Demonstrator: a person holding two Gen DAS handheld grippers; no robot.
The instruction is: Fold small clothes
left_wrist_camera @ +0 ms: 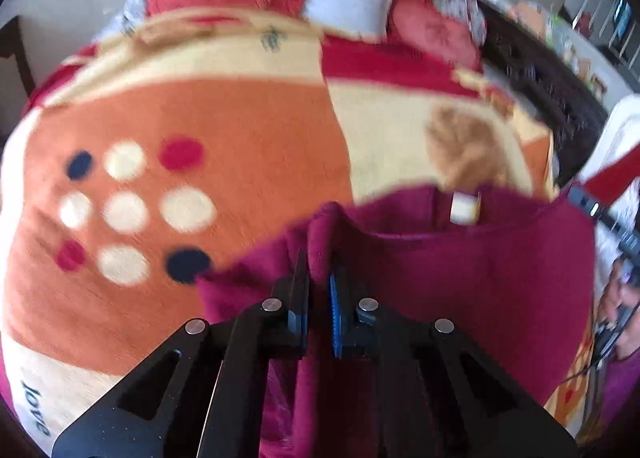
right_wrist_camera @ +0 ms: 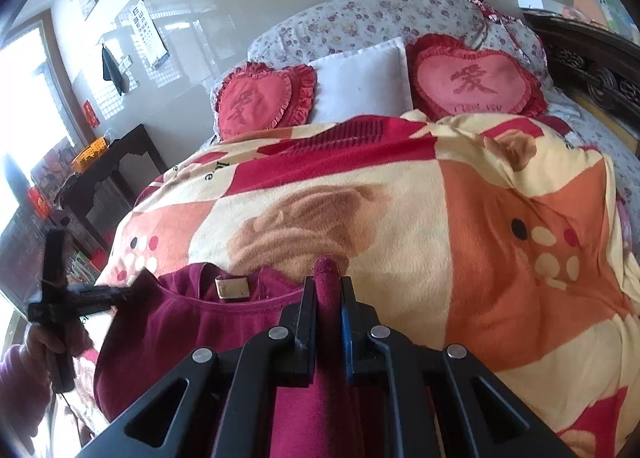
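holding a maroon top [right_wrist_camera: 192, 322] by its shoulders above the bed, low in both frames, with the neckline and its tan label [right_wrist_camera: 231, 288] facing up between the two grips. left claw [left_wrist_camera: 320, 278] pinched narrow on a bunched ridge of the fabric at lower centre of the left view; right claw [right_wrist_camera: 328, 290] likewise closed tight on a rolled fold at lower centre of the right view, a nub of cloth poking out past the tips. patterned fleece blanket [right_wrist_camera: 400, 197] spread beneath, heart cushions [right_wrist_camera: 476, 81] and a white pillow [right_wrist_camera: 360, 77] toward the top of the frame. likely risks from here: little cloth caught in either grip, so a tug apart could slip one shoulder free and drop the top askew; uneven height between the two sides could lay it down crooked or wrinkled; plush fabric on plush blanket probably clings, so dragging may bunch the hem, which lies out of sight below both frames. left view blurred, so fine detail there uncertain.
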